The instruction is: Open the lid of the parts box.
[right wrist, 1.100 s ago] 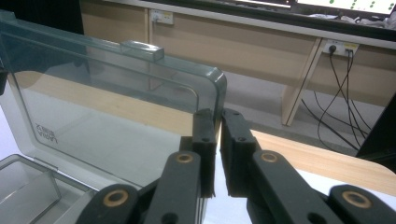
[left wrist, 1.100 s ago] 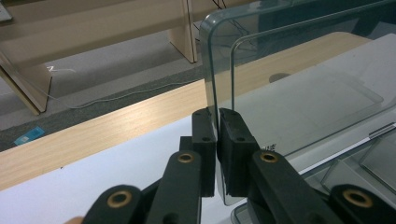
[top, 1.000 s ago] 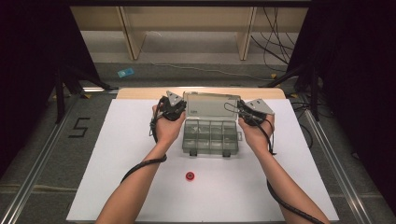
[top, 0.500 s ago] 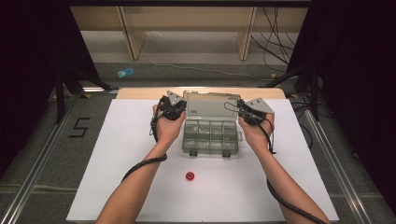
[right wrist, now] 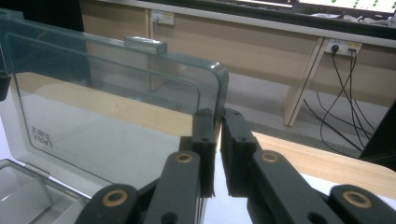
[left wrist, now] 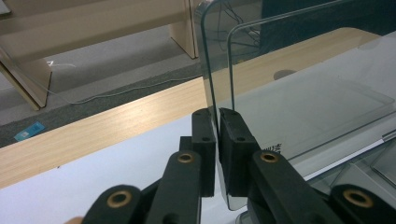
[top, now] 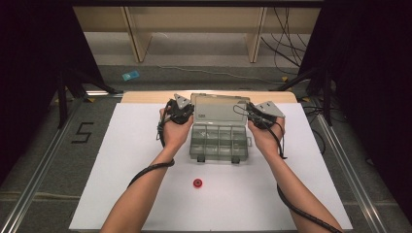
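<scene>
Left tool (left wrist: 217, 116): clamped narrow on clear, smooth plastic box lid (left wrist: 299, 88), left edge.
Right tool (right wrist: 217, 116): clamped narrow on lid's right edge.

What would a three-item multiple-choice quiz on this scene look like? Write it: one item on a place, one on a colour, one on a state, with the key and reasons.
1. Where does the small round part lie?
A. in a compartment of the box
B. on the white tabletop nearer the person than the box
C. on the floor

2. What colour is it?
A. red
B. blue
C. yellow

3. How is the clear lid of the compartment box?
A. shut flat
B. taken off
C. raised, pinched at each side edge by a hand-held gripper

Key: B, it rests on the tabletop in front of the box; A, it shows red in the high view; C, the left hand-held gripper and the right hand-held gripper each clamp a lid edge.
</scene>
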The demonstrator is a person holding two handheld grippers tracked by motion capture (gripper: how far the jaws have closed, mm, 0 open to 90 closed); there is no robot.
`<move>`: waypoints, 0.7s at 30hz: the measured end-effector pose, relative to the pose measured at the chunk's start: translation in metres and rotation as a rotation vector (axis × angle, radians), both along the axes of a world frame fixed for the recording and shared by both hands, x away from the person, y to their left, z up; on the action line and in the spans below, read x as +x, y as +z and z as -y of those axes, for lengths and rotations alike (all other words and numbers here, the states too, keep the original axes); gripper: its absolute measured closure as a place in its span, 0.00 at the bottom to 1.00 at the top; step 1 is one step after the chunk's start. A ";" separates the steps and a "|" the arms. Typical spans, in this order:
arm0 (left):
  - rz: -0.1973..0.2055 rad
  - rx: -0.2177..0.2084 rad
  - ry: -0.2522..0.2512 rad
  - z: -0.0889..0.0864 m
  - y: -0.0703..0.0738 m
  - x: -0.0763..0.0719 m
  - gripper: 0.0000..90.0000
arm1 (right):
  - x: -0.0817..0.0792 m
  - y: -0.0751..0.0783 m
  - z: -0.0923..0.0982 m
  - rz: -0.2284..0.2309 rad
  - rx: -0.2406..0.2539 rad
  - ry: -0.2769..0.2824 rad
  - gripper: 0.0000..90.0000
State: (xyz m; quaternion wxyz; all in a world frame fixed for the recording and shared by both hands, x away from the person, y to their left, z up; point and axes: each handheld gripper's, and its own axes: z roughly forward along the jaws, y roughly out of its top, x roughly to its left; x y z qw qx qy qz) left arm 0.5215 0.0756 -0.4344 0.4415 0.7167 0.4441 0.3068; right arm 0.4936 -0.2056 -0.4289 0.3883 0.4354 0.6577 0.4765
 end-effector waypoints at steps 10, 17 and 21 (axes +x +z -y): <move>-0.007 -0.001 0.001 0.000 -0.003 0.002 0.94 | 0.004 -0.002 0.001 -0.001 0.001 0.002 0.94; -0.015 -0.001 0.002 0.000 -0.006 0.004 0.94 | 0.006 -0.004 0.002 0.003 -0.001 0.001 0.94; -0.018 -0.003 0.002 0.001 -0.007 0.004 0.94 | 0.006 -0.005 0.002 -0.012 -0.003 -0.003 0.94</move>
